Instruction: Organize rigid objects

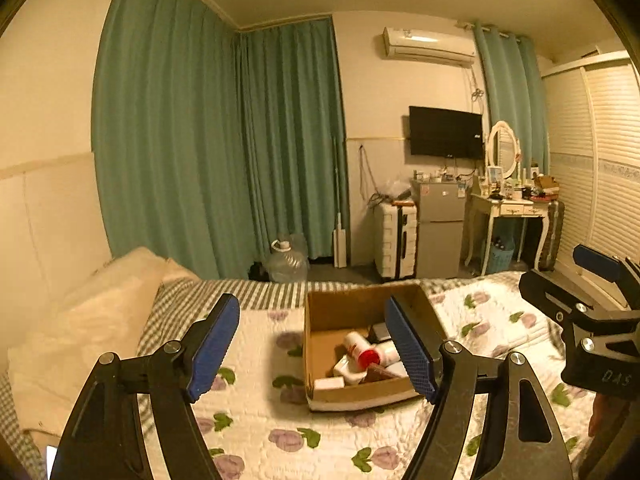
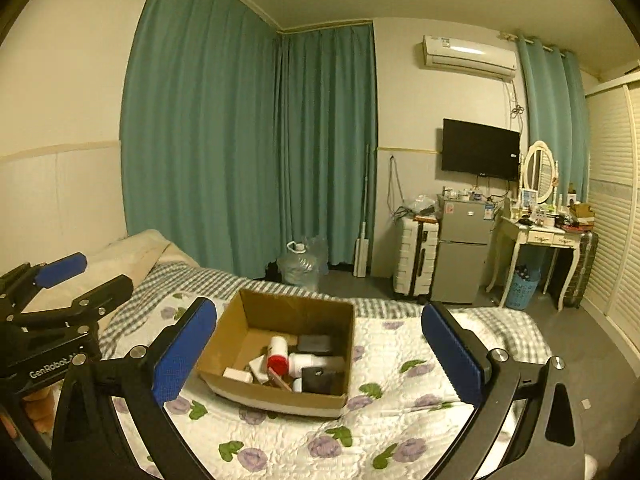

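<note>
Reading "GenRobot" on left tongs (image 2: 60,276); right tongs (image 2: 320,356) gape above box (image 2: 296,308).

dim yellowish light, fisheye-warped edges

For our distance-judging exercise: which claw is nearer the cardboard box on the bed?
Probably right: right claw hovers just before the box; left claw sits slightly farther back.

Left gripper (image 1: 312,350): held level, jaws spread wide. Right gripper (image 2: 320,354): held alongside, jaws likewise spread, nothing gripped.
</note>
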Motion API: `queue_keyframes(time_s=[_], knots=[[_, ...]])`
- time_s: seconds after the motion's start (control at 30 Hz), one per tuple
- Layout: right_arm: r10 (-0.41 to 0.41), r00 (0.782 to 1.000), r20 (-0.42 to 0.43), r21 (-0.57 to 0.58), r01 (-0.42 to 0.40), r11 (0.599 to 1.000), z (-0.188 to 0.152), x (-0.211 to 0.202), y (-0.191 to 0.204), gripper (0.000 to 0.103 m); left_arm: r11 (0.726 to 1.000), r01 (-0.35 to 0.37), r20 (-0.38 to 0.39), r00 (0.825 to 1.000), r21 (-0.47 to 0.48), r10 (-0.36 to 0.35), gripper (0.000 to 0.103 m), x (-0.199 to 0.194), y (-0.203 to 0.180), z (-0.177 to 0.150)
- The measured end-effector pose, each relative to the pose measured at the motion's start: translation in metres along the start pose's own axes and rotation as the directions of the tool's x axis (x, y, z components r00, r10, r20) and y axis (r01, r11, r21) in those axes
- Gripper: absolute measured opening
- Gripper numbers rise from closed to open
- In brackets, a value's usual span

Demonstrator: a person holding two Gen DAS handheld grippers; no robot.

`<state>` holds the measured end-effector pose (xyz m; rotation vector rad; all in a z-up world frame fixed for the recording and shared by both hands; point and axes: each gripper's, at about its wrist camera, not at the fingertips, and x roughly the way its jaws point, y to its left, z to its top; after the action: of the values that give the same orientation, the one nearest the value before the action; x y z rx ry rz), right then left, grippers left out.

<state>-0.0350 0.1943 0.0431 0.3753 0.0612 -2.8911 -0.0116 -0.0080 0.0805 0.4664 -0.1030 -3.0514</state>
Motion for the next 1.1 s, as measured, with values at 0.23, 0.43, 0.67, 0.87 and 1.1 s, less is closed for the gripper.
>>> queue_keyframes(time_s=[0.23,0.43,0.67,0.87,1.1], knots=[[-0.018,0.998,-0.061,0.029,0.02,0.999,-0.049,0.034,0.005,0.103,0.999,-0.032,-0.057,0.998,-0.002,0.032,0.078,0.028,-0.006,-0.047],[-0.05,0.989,-0.143,0.023,0.054,0.998,-0.077,0.055,0.0,0.103,1.0,-0.026,-0.105,0.994,0.007,0.026,0.078,0.041,-0.011,-0.067],[-0.052,0.984,-0.169,0.035,0.059,0.998,-0.081,0.061,-0.004,0.103,1.0,-0.015,-0.119,0.993,0.007,0.015,0.078,0.044,-0.014,-0.07],[-0.063,0.986,-0.157,0.024,0.068,0.997,-0.078,0.056,0.001,0.103,1.0,-0.001,-0.12,0.993,0.008,0.002,0.078,0.044,-0.014,-0.068],[-0.064,0.985,-0.161,0.029,0.07,0.997,-0.077,0.057,0.001,0.103,1.0,0.006,-0.135,0.991,0.01,-0.004,0.078,0.046,-0.015,-0.07]])
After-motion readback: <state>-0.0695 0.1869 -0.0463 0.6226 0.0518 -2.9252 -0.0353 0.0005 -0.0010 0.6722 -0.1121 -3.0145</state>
